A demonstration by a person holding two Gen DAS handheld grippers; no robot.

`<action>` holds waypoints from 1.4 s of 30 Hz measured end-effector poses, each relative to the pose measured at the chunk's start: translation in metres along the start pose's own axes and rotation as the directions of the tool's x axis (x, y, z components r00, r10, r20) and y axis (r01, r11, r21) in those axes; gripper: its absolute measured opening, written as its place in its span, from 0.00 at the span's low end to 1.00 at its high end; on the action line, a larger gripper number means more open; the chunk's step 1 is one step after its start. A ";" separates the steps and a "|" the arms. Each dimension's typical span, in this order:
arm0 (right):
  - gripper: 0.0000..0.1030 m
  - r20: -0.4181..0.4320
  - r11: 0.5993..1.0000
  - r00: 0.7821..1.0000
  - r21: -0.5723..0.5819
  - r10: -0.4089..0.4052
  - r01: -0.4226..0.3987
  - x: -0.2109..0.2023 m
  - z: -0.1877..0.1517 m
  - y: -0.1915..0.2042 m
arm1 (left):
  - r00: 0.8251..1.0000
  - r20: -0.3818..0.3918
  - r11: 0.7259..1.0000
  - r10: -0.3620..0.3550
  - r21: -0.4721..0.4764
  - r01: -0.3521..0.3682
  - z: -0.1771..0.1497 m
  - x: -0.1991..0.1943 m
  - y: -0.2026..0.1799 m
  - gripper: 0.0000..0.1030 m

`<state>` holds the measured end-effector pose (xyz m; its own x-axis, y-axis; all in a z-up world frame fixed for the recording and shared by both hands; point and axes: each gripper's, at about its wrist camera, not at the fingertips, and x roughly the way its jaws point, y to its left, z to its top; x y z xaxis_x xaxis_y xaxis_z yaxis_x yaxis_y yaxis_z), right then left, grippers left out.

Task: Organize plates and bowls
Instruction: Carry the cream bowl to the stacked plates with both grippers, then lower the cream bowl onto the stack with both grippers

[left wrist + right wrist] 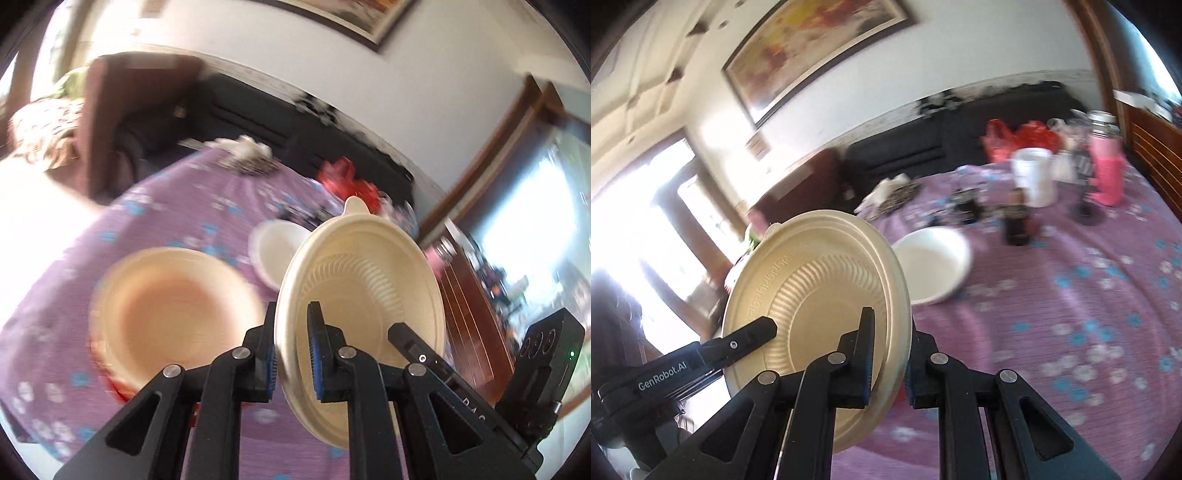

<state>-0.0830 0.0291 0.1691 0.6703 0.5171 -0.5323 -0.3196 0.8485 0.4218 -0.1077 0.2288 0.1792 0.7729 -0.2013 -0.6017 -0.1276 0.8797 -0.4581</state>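
Both grippers clamp one cream plate (360, 291) held on edge, the left gripper (291, 356) at lower centre of its frame, the right gripper (889, 360) likewise, while a blurred beige bowl (177, 314) sits lower left and a white bowl (932, 264), partly hidden behind the plate, rests mid-frame.

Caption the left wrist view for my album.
Left gripper holds a ribbed beige lid above a beige bowl on the purple tablecloth.

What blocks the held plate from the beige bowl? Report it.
Nothing visible. The plate, clamped by the left gripper and right gripper, hangs right beside the beige bowl; the white bowl sits farther back, off that path.
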 end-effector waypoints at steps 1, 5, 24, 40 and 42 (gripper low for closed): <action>0.15 -0.015 1.000 1.000 -0.020 0.006 -0.006 0.008 -0.002 0.014 | 1.000 0.010 1.000 0.017 -0.015 -0.017 0.002 -0.005 0.011 0.13; 0.15 -0.071 0.995 0.997 -0.099 0.004 -0.011 0.041 -0.009 0.058 | 0.996 0.030 0.994 0.085 -0.077 -0.082 0.009 -0.015 0.055 0.13; 0.19 -0.186 0.990 0.981 -0.137 -0.047 0.021 0.096 -0.021 0.076 | 0.991 -0.024 0.983 0.129 -0.126 -0.131 0.019 0.010 0.104 0.13; 0.25 -0.148 0.973 0.982 -0.215 -0.113 0.079 0.110 -0.022 0.079 | 0.981 -0.015 0.974 0.195 -0.116 -0.195 0.021 0.014 0.104 0.36; 0.26 -0.145 0.974 0.983 -0.213 -0.115 0.082 0.111 -0.022 0.078 | 0.977 0.012 0.972 0.211 -0.106 -0.209 0.022 0.009 0.104 0.39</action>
<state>-0.0482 0.1547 0.1269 0.5986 0.4271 -0.6777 -0.3985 0.8927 0.2106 -0.1004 0.3277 0.1408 0.7357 -0.0057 -0.6773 -0.3517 0.8514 -0.3892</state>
